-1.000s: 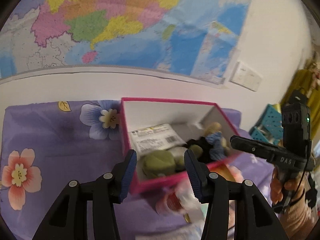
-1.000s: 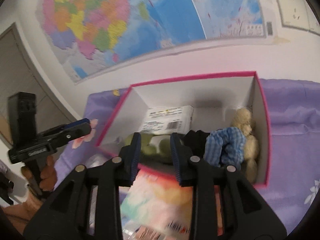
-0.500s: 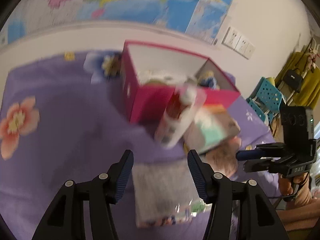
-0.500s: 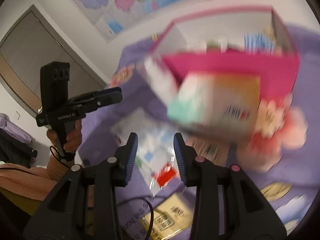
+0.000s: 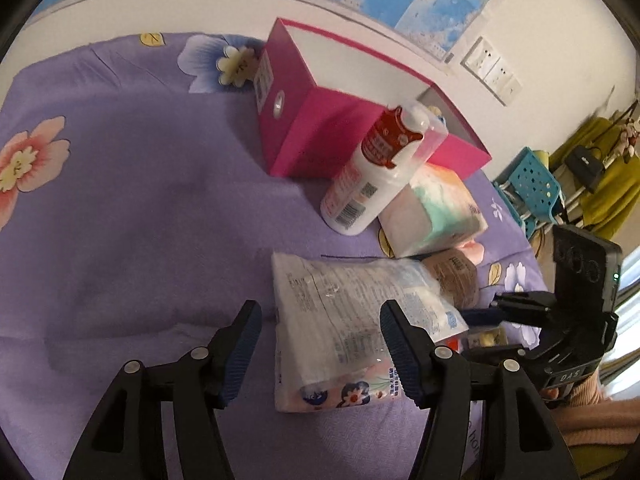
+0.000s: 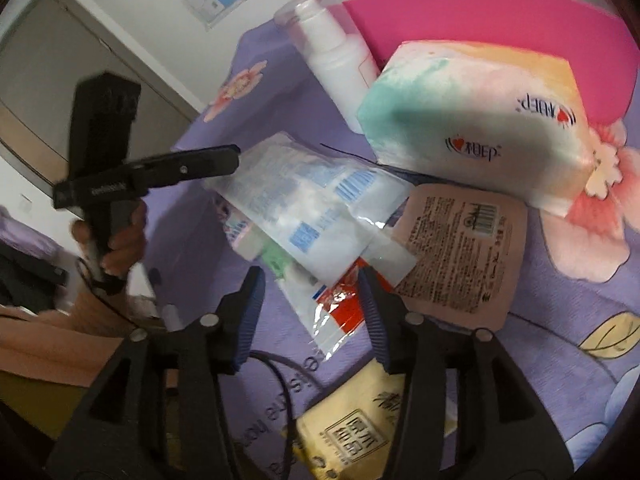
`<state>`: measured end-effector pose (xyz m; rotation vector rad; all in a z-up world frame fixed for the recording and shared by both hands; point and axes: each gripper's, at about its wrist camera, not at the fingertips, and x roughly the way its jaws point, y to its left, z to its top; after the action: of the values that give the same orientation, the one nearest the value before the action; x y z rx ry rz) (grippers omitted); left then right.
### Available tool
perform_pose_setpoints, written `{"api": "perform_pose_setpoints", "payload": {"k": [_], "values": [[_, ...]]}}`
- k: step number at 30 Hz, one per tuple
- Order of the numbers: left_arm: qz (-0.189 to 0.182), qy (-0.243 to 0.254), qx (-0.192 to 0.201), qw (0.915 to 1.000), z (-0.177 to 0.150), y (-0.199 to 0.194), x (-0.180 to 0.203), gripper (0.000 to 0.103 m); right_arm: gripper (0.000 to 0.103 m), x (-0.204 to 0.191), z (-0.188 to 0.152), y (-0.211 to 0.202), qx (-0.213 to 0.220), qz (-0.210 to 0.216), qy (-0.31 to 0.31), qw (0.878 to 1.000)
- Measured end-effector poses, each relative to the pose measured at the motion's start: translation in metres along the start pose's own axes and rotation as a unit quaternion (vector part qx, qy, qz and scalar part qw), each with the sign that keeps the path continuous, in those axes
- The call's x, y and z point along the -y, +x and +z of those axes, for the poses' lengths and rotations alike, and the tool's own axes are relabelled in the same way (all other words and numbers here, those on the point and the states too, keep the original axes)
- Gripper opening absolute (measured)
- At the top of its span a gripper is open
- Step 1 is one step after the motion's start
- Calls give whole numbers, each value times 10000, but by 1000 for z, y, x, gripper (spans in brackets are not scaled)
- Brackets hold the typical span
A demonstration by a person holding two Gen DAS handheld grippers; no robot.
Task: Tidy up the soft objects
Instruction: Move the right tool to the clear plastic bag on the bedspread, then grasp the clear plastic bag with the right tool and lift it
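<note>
Your left tool (image 5: 320, 344) has just been spreading and hangs over the clear plastic pack (image 5: 344, 320), pads not pressing it. Your right tool (image 6: 310, 300) has been widening too, spread over the red-printed wrapper (image 6: 336, 304), nothing pinched. The tissue pack (image 5: 432, 212) sits at 1 o'clock on the purple sheet (image 5: 140, 200), leaning on the pink box (image 5: 320, 136).

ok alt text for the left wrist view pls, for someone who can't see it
The left gripper, jaws open and just widening, hovers over a clear plastic packet on a purple flowered cloth. Beyond it a white bottle leans against a pink box, beside a pastel tissue pack. The right gripper reaches in at right.
</note>
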<state>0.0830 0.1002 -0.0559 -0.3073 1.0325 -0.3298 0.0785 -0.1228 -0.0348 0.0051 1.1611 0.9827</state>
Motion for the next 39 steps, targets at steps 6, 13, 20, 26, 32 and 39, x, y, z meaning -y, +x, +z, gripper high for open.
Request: {"api": "perform_pose_setpoints", "payload": {"k": [6,13,20,26,32,39], "values": [[-211,-9,-114,9997,1,6,0,61,50,-7,12,1,365,-217,-81,9991],[-189,-52,-191,9996,4,10,-4,50,50,21,22,-1,618,-31,635,9961],[-226,-221,-181,9993,2,9,-18,45,55,20,34,10,322,55,737,9967],[-305,-230,-197,9991,0,8,-19,45,64,11,38,20,264,-6,754,9968],[-418,-127,-282,9986,2,11,-17,45,65,11,31,20,388,-48,724,9966],[-337,-17,-193,9992,2,5,-8,39,40,17,30,24,578,96,770,9953]]}}
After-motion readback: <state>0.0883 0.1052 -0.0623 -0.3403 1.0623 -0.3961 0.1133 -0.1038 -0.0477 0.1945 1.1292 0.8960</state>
